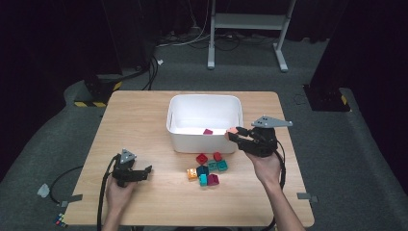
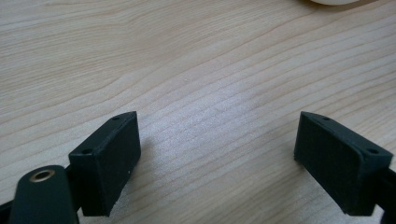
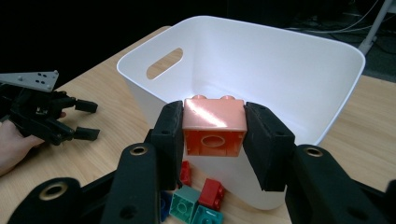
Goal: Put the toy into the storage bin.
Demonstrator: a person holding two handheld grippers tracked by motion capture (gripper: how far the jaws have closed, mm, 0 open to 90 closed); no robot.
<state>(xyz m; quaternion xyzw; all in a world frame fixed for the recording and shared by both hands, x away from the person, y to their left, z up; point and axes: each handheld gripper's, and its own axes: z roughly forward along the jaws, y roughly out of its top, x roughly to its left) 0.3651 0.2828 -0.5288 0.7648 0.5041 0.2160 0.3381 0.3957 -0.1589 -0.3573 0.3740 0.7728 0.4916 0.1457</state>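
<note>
Right gripper (image 3: 214, 133) clamped on a salmon-pink plastic building brick (image 3: 214, 126), centre of the right gripper view, held just at the near wall of the white plastic tub (image 3: 289, 70). Left gripper (image 2: 217, 158) jaws spread wide over bare wooden table (image 2: 187, 60), gripping nothing.

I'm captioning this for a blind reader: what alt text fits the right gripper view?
The right hand-held gripper grips a salmon-orange brick before a white bin. Red and teal bricks lie on the wooden table below; the left hand-held gripper rests at left.
</note>
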